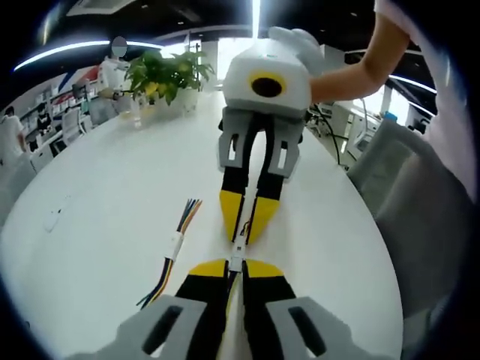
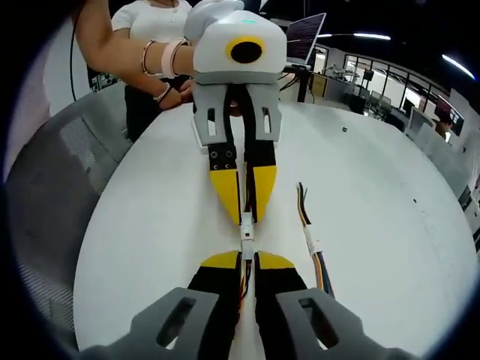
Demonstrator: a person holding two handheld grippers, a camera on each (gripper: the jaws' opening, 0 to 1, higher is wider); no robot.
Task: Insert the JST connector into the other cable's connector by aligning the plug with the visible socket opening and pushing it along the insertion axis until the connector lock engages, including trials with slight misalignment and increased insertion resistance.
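White plastic marks the spot you care about: the small JST connector (image 1: 237,256) sits between the two sets of yellow fingertips, just above the white table (image 1: 112,217), and in the right gripper view the same connector (image 2: 247,231) shows as a short white body running along the line between the grippers. You cannot tell from these views whether plug and socket are fully seated or only touching. Your left gripper (image 1: 236,268) has its jaws closed on the near end of the connector's cable, with thin coloured wires running back between the black jaws. Your right gripper (image 2: 248,259) is likewise clamped on its side of the connector, wires showing between its jaws. Each gripper faces the other head-on: the right gripper (image 1: 247,232) comes in from the far side in the left gripper view, with your gloved hand (image 1: 300,41) on its white housing, and the left gripper (image 2: 246,216) does the same in the right gripper view. A spare wire bundle (image 1: 174,251) with a white sleeve lies flat on the table just beside the grippers, apart from them. At the table's far end stands a potted plant (image 1: 166,75), and a grey chair (image 1: 409,217) sits at the table's right edge.
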